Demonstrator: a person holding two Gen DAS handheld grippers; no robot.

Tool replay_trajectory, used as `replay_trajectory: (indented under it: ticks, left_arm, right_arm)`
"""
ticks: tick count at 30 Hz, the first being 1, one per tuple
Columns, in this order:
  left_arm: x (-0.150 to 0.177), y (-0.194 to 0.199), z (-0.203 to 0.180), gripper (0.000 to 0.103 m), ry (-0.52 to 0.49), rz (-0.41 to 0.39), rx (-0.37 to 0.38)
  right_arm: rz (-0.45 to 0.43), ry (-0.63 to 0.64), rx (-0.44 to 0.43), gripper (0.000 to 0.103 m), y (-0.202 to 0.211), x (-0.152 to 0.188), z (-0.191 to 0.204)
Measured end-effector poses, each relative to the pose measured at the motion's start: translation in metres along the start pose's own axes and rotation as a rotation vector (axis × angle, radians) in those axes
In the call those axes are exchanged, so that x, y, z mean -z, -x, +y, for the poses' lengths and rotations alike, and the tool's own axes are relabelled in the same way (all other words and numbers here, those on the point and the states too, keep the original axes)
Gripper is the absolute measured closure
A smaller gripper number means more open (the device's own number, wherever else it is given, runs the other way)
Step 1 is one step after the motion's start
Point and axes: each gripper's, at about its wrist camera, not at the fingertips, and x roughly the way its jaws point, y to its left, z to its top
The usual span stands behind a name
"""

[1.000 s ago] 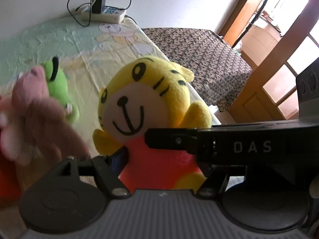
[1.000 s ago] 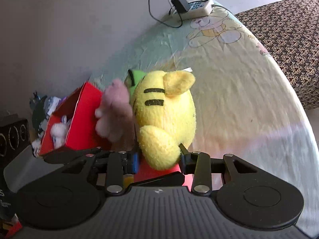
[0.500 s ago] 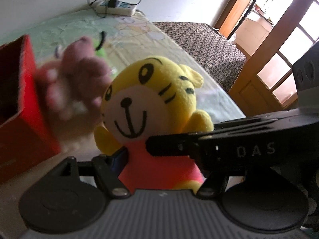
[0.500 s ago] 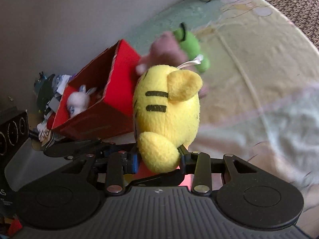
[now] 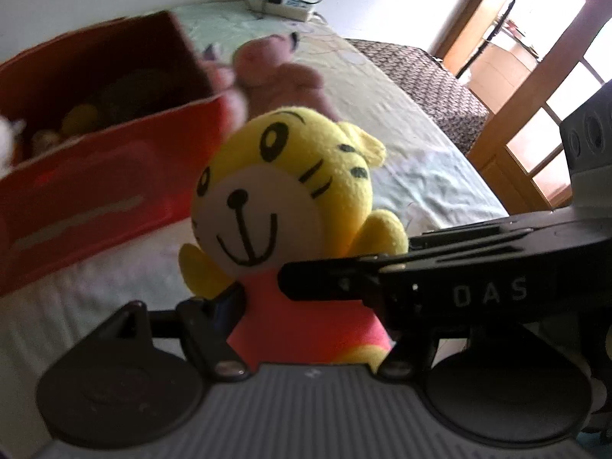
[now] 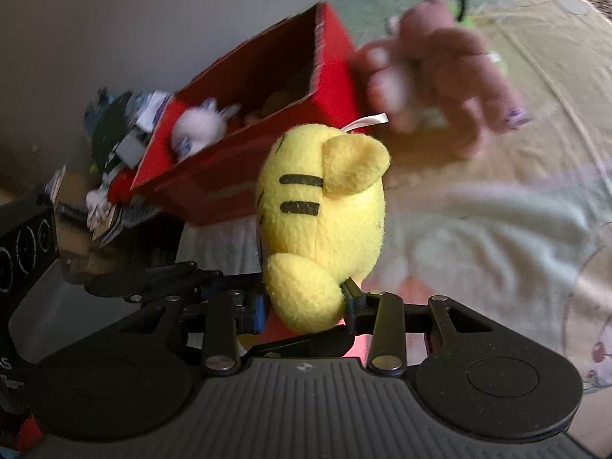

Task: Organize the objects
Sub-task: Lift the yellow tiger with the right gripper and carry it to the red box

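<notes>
White letters "DAS" mark the right gripper clamping the yellow tiger plush.

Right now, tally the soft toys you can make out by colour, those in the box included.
Yellow: 1, the tiger plush held by both tools
Pink: 1, the plush beside the red box
Green: 1, the plush mostly hidden behind the pink one
White: 1, the plush inside the box
Total: 4; other box contents are too dark to tell.
</notes>
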Motion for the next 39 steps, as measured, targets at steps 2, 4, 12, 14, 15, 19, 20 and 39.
replay_trajectory:
  ticks: [2, 4, 12, 14, 15, 19, 20, 39]
  left_arm:
    - [0.008, 0.007, 0.009, 0.033, 0.018, 0.001, -0.007]
    - [0.016, 0.014, 0.016, 0.033, 0.040, 0.001, -0.017]
    - [0.038, 0.042, 0.034, 0.033, 0.141, -0.029, -0.107]
    - [0.042, 0.052, 0.036, 0.033, 0.163, -0.046, -0.142]
    - [0.043, 0.056, 0.038, 0.033, 0.177, -0.053, -0.158]
    - [0.045, 0.074, 0.040, 0.033, 0.231, -0.088, -0.214]
    - [0.044, 0.079, 0.039, 0.033, 0.235, -0.097, -0.229]
    - [-0.020, 0.105, 0.005, 0.033, 0.194, -0.267, -0.354]
  right_arm:
    - [0.024, 0.023, -0.012, 0.063, -0.006, 0.001, 0.009]
    - [0.045, 0.050, -0.027, 0.063, -0.012, 0.002, 0.018]
    - [0.121, 0.195, -0.141, 0.063, -0.030, -0.005, 0.051]
    - [0.137, 0.223, -0.167, 0.063, -0.031, -0.009, 0.058]
    - [0.137, 0.242, -0.182, 0.063, -0.030, -0.011, 0.062]
    - [0.126, 0.287, -0.240, 0.063, -0.026, -0.021, 0.070]
    - [0.120, 0.298, -0.249, 0.063, -0.024, -0.024, 0.071]
    - [-0.054, 0.351, -0.322, 0.063, 0.014, -0.073, 0.065]
